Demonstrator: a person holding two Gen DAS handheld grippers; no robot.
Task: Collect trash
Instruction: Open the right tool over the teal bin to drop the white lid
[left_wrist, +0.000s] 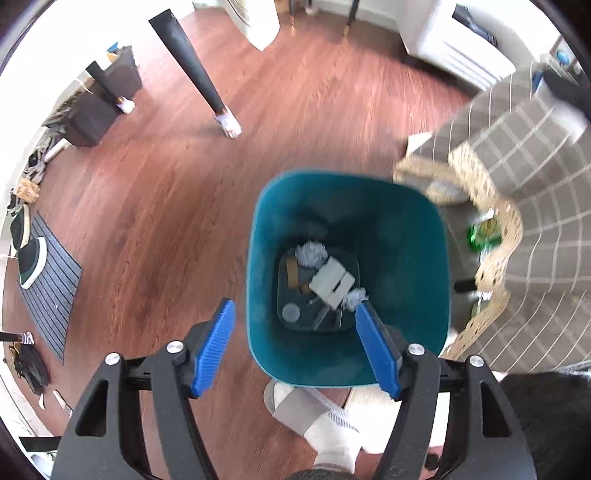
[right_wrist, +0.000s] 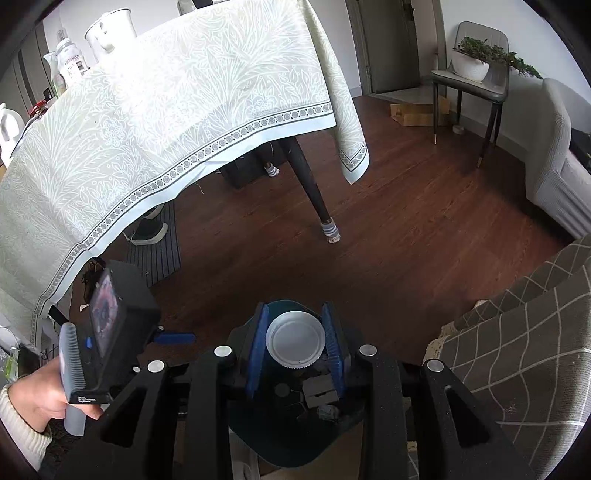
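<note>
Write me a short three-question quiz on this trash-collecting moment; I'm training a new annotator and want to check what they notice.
1. True or false: the left gripper grips a crumpled paper ball.
2. What does the right gripper hold? A) a round white lid B) a green bottle C) a brown strip
3. Fill in: the lid hangs above the open ____.

Key:
1. False: its jaws stand open and empty over the teal bin.
2. A: the jaws are clamped on its rim.
3. Teal bin, which already holds paper balls and a white carton.
</note>
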